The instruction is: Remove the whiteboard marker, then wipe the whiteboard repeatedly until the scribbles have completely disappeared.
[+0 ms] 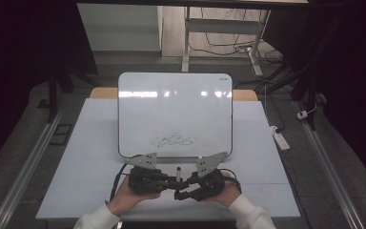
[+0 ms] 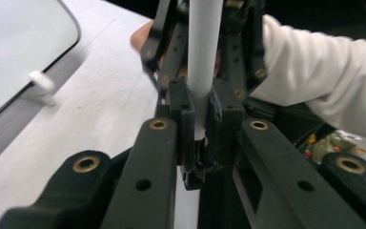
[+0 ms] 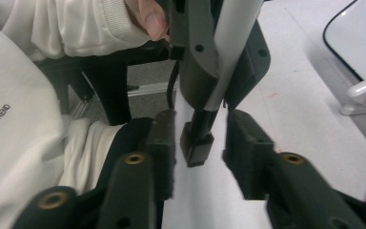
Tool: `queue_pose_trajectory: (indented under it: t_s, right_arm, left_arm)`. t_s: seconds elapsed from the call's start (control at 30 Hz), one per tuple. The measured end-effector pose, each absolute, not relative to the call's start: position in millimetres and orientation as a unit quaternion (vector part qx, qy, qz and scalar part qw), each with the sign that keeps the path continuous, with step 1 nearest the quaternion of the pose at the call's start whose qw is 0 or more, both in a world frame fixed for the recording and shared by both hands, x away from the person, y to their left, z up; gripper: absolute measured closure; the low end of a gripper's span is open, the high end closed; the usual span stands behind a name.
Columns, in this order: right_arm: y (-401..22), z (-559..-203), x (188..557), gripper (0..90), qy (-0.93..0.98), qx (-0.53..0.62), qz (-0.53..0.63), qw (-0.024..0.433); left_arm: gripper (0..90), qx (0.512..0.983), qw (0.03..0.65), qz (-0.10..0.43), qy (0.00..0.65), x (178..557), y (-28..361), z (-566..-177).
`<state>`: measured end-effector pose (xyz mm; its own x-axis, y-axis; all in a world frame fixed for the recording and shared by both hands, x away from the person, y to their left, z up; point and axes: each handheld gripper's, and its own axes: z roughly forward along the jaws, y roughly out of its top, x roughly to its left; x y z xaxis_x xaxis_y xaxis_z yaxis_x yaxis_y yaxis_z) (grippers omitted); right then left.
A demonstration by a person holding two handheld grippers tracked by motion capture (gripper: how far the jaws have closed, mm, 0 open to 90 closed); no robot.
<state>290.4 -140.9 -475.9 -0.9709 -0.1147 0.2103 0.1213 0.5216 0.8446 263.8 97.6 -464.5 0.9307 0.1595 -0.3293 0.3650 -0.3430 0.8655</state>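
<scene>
Setting: A person seated at a white-covered table [image 1: 95, 157] works a gripper in each hand; a whiteboard [image 1: 175, 112] stands propped at the far side, a black scribble [image 1: 173, 140] low on its face.

Marker: A grey-barrelled marker [image 1: 177, 181] lies level between the two grippers, above the table near its front edge, in front of the whiteboard. Its black end [image 3: 196, 143] shows in the right gripper view.

Left gripper: The left gripper [image 2: 198, 124] is clamped on the grey barrel, both pads pressed against it; in the left gripper view the barrel [image 2: 203, 57] runs straight up from the closed jaws toward the other gripper.

Right gripper: The right gripper [image 3: 199, 145] has its jaws parted, one on either side of the marker's black end, with a gap showing on both sides; the pads do not touch it.

Hands: In the high view both hands sit close together at the near edge, the left hand [image 1: 128, 194] and the right hand [image 1: 228, 188] each wrapped around a gripper body, the two grippers pointing inward at one another. White sleeves [image 1: 95, 219] come in from the bottom.

Whiteboard foot: A small white foot [image 2: 42, 86] holds the board's lower edge just beside the working spot.
</scene>
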Motion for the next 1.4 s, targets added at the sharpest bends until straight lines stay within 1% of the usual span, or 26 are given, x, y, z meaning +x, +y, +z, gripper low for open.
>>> queue_pose_trajectory:
  t_s: [0.03, 0.07, 0.1, 0.27, 0.3, 0.33, 0.37, 0.4, 0.43, 0.47, 0.5, 0.53, 0.63, 0.73, 0.8, 0.93, 1.13, 1.23, 1.27, 1.4]
  right_arm:
    - [-140, -476, 290, 71.5, -0.864, 0.0, -0.488, 0.122]
    - [-140, -476, 290, 71.5, -0.864, 0.0, -0.488, 0.122]
    - [-140, -476, 289, 73.5, -0.866, 0.002, -0.485, 0.12]
    - [-140, -478, 290, 75.9, -0.866, -0.005, -0.485, 0.119]
    - [-140, -478, 290, 76.7, -0.866, -0.01, -0.488, 0.112]
    - [-140, -478, 290, 76.8, -0.864, -0.015, -0.492, 0.106]
    - [-141, -478, 291, 76.8, -0.863, -0.019, -0.495, 0.101]
    - [-142, -478, 292, 76.8, -0.863, -0.023, -0.497, 0.094]
    - [-144, -478, 292, 76.9, -0.863, -0.026, -0.498, 0.086]
    - [-145, -478, 293, 76.9, -0.862, -0.03, -0.499, 0.079]
    - [-147, -478, 293, 76.9, -0.861, -0.036, -0.501, 0.072]
    - [-148, -478, 294, 76.9, -0.862, -0.042, -0.502, 0.059]
    - [-151, -476, 295, 76.9, -0.859, -0.052, -0.509, 0.037]
    - [-155, -473, 296, 76.8, -0.85, -0.082, -0.521, -0.017]
    - [-156, -472, 299, 76.8, -0.846, -0.101, -0.524, -0.024]
    - [-154, -470, 302, 76.8, -0.84, -0.126, -0.526, -0.039]
    - [-147, -465, 315, 76.9, -0.81, -0.197, -0.546, -0.081]
    - [-137, -463, 320, 77.0, -0.802, -0.207, -0.549, -0.11]
    - [-137, -463, 320, 77.0, -0.802, -0.207, -0.549, -0.11]
    - [-119, -467, 334, 77.1, -0.787, -0.221, -0.56, -0.137]
  left_arm:
    - [81.1, 0.815, 0.549, -0.091, 0.16, 264, 97, -465]
    - [81.1, 0.816, 0.548, -0.09, 0.16, 264, 96, -465]
    - [81.1, 0.817, 0.548, -0.09, 0.157, 264, 95, -466]
    - [79.8, 0.819, 0.547, -0.08, 0.153, 263, 94, -467]
    - [75.6, 0.82, 0.546, -0.077, 0.154, 263, 94, -467]
    - [65.7, 0.822, 0.542, -0.062, 0.166, 261, 94, -466]
    - [55.3, 0.828, 0.528, -0.035, 0.182, 257, 97, -462]
    - [47.5, 0.828, 0.528, -0.035, 0.182, 257, 97, -462]
    - [43.8, 0.832, 0.517, -0.006, 0.2, 251, 107, -457]
    - [41.2, 0.832, 0.517, -0.006, 0.2, 251, 107, -457]
    - [38.7, 0.836, 0.502, 0.03, 0.222, 241, 121, -456]
    - [37.0, 0.836, 0.502, 0.03, 0.222, 241, 121, -456]
    - [35.1, 0.828, 0.484, 0.07, 0.275, 226, 154, -463]
    - [33.5, 0.805, 0.479, 0.094, 0.337, 215, 187, -476]
    - [32.9, 0.798, 0.457, 0.118, 0.375, 210, 209, -488]
    - [32.8, 0.797, 0.442, 0.131, 0.39, 209, 220, -496]
    - [32.2, 0.793, 0.432, 0.141, 0.405, 214, 227, -504]
    - [32.1, 0.792, 0.429, 0.143, 0.409, 213, 230, -506]
    - [32.1, 0.793, 0.429, 0.144, 0.409, 213, 230, -507]
    - [31.7, 0.79, 0.429, 0.146, 0.413, 213, 233, -510]
